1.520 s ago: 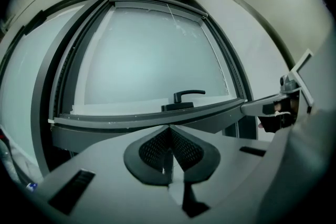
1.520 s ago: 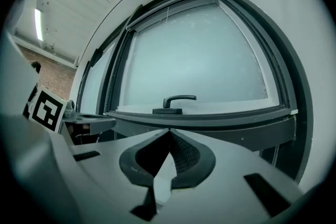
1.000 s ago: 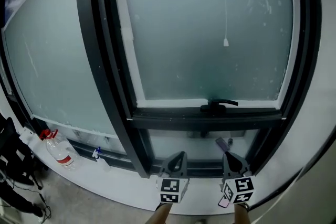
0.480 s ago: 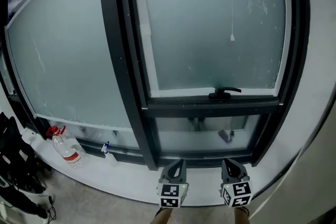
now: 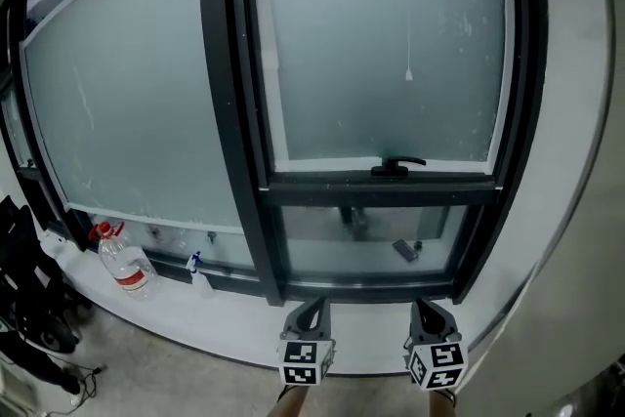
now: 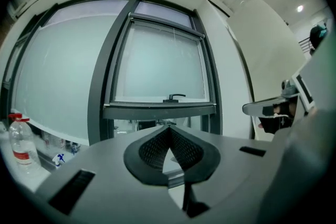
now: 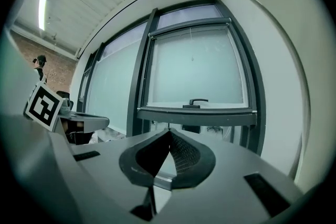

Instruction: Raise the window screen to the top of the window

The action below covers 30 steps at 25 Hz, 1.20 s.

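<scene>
Standing off at bottom centre, left gripper (image 5: 315,304) and right gripper (image 5: 424,305) fingers pressed together, gripping nothing. Window screen (image 5: 371,44) seemingly covering the centre pane; next, reaching up for its cord (image 5: 408,73).

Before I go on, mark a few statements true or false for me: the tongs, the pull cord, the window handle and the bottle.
1. The left tongs and the right tongs are both shut and hold nothing. True.
2. The right tongs grip the pull cord. False: the cord hangs free in front of the frosted pane, and its end is well above both tongs.
3. The black handle sits at the lower edge of the upper sash. True.
4. The red-capped bottle stands to the right of the window. False: it stands low on the left, below the big left pane.
</scene>
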{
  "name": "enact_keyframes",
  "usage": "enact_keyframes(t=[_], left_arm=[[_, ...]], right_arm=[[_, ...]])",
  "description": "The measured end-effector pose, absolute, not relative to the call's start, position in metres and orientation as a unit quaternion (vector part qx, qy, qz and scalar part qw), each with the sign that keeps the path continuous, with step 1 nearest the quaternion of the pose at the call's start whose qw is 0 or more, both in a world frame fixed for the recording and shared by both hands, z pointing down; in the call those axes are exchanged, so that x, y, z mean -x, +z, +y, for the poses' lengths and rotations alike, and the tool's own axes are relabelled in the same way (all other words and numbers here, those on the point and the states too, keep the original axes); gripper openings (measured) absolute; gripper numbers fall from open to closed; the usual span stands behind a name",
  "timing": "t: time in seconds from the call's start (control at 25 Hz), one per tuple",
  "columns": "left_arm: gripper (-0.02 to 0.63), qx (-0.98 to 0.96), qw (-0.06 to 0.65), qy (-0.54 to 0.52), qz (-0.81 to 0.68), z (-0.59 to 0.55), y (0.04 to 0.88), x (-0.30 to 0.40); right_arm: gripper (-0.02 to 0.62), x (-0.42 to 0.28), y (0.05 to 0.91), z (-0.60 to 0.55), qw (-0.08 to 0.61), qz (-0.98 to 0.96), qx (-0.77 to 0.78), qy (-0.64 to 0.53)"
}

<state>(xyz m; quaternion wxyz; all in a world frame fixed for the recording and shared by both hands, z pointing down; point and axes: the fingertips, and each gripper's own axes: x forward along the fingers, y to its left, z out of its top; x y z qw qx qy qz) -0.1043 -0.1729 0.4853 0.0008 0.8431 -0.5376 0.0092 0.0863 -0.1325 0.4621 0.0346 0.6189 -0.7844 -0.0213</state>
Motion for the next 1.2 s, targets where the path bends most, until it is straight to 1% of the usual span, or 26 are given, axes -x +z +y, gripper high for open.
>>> enact_keyframes(t=[0.08, 0.28, 0.44, 0.68, 1.2], left_arm=[[0.003, -0.841, 0.004, 0.009, -0.541, -0.148, 0.486, 0.099], [0.003, -0.841, 0.012, 0.014, -0.541, -0.094, 0.498, 0.085], [0.003, -0.839, 0.016, 0.012, -0.544, -0.065, 0.500, 0.084], [0.003, -0.840, 0.012, 0.002, -0.542, -0.045, 0.493, 0.085], [0.003, -0.846, 0.005, -0.001, -0.532, -0.021, 0.482, 0.101]], right_arm=[[0.005, -0.092, 0.464, -0.105, 0.030, -0.787, -0.617, -0.017], [0.005, -0.104, 0.491, -0.050, 0.055, -0.794, -0.605, -0.009], [0.005, -0.106, 0.498, -0.022, 0.057, -0.794, -0.605, -0.002], [0.005, -0.098, 0.480, -0.005, 0.052, -0.795, -0.604, -0.029], [0.005, -0.085, 0.468, 0.021, 0.048, -0.783, -0.619, -0.040]])
